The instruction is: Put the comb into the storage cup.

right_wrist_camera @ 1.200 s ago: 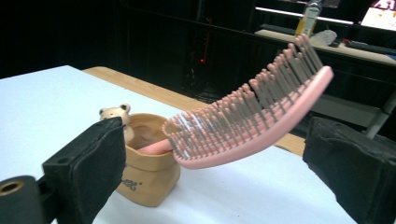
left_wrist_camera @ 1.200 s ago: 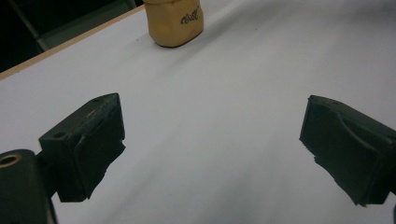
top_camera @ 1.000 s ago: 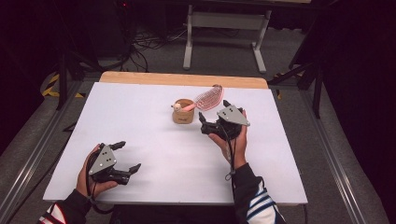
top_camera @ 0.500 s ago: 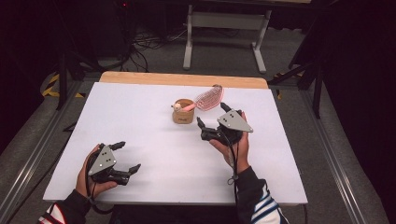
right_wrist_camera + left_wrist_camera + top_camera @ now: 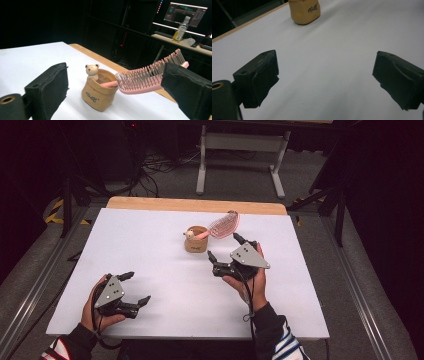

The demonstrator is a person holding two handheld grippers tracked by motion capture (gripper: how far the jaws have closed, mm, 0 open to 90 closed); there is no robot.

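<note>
Both grippers are black. Each one carries a grey three-cornered plate on top, with small dark screw holes in it. The left gripper (image 5: 134,288) has two blocky black jaws with worn, rough pads (image 5: 265,82), and a brass-coloured ring sits beside the left jaw. A thin black cable trails from the right gripper (image 5: 222,247) over the wrist. The sleeves (image 5: 275,337) are dark with white, blue and red stripes.

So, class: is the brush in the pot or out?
In: the brush has its handle inside the pot, bristled head sticking out sideways.
</note>
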